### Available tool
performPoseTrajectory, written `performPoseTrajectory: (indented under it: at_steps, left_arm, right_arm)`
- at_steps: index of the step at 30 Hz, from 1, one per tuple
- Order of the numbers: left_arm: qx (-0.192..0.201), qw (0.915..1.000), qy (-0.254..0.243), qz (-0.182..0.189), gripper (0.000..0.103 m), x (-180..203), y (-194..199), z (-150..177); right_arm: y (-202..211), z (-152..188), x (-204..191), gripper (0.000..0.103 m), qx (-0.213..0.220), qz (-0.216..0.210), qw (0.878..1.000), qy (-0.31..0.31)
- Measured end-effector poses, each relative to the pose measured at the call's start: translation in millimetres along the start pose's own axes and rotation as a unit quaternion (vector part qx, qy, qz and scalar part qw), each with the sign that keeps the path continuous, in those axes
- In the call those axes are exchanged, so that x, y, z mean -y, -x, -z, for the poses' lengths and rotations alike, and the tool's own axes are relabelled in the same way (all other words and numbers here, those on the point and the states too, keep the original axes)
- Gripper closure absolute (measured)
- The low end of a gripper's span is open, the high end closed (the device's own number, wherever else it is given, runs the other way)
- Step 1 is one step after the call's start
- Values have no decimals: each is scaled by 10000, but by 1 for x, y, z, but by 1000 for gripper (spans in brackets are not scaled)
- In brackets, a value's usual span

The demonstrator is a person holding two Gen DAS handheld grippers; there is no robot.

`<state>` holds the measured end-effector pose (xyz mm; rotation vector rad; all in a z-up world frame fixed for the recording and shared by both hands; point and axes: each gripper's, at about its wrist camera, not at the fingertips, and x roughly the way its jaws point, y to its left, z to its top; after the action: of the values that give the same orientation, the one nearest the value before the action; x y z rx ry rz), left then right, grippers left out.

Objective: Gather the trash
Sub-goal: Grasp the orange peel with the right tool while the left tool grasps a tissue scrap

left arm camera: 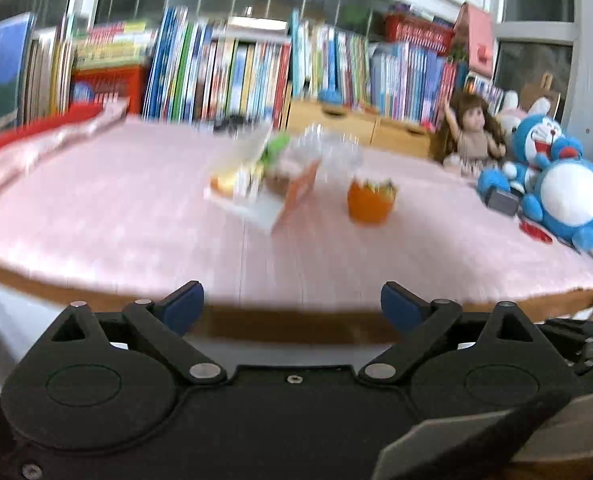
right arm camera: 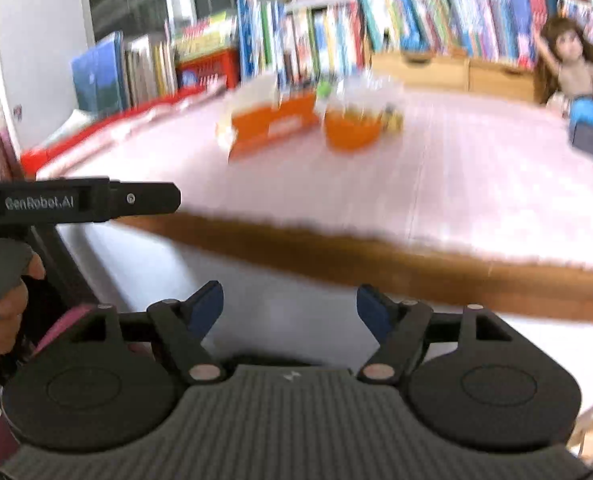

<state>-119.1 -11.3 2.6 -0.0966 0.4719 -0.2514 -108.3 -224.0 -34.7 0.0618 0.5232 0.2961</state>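
Note:
A blurred heap of trash lies mid-table on the pink cloth: an orange-and-white wrapper box, clear crumpled plastic and an orange cup with scraps. The right wrist view shows the same orange box and orange cup. My left gripper is open and empty, short of the table's front edge. My right gripper is also open and empty, below and before the wooden table edge. The trash is well beyond both.
Books line the back of the table with wooden boxes. A doll and blue plush toys sit at the right. A red-edged item lies at left. A hand holds the other gripper's handle.

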Motion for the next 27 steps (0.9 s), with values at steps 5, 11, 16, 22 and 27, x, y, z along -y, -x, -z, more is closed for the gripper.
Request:
performPoseTrajectory:
  at_steps: [5,11,16,22,27]
  left_arm:
    - [239,9994,-15,-269,10,-1,-25,-24]
    - [229,9994,192,-153,34,-5,-63,-41]
    - [142,9990,211,-354,59,-6,-98,-47]
    - [125,9990,54,-424,60,-4,-131,-49]
    - [222,9995,234,-28,101,-2,-144,-43]
  right_arm:
    - [-9,-31,7,22,423,399,9983,-69]
    - [-36,-60,22,35,470,455,9974,-315]
    - [-67,-79,31,36,352,397,9975,-475]
    - [-110,-88,33,31,136,494,9964,-669]
    - [-122,-90,33,60,141,440,9950,-890]
